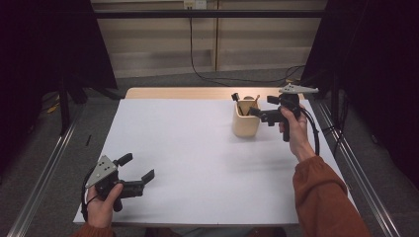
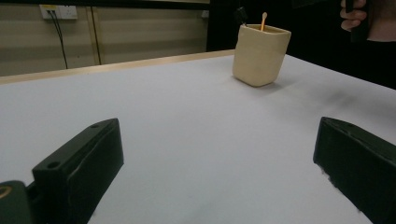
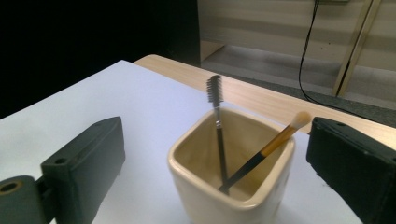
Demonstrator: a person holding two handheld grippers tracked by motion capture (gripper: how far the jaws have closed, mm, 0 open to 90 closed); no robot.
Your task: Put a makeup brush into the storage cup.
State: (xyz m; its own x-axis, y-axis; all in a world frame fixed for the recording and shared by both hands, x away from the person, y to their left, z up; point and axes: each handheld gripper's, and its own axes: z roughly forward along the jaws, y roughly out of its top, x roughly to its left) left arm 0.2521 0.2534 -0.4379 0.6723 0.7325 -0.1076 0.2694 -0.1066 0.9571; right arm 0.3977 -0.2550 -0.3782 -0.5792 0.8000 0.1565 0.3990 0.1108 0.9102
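Two grippers, one cup and two brushes are showing on one white table (image 1: 197, 163). At the left, the left gripper (image 1: 137, 168) is being held low over the near left corner of the table, its jaws standing wide apart with nothing between them; in the left gripper view they are framing bare white tabletop, with the cup (image 2: 259, 55) well apart from them at the far side. Toward the right, one cream square cup (image 1: 245, 120) is standing upright near the far edge of the table and is holding two items: one black spoolie brush (image 3: 215, 119) rising nearly upright, and one makeup brush (image 3: 275, 142) with a yellow-and-black handle and pale tip, leaning against the cup's far right rim; the two handles are crossing near the cup's bottom. At the far right, the right gripper (image 1: 245, 103) is hovering just above and beside the cup's rim, its jaws standing wide apart on either side of the cup in the right gripper view, clamping nothing.
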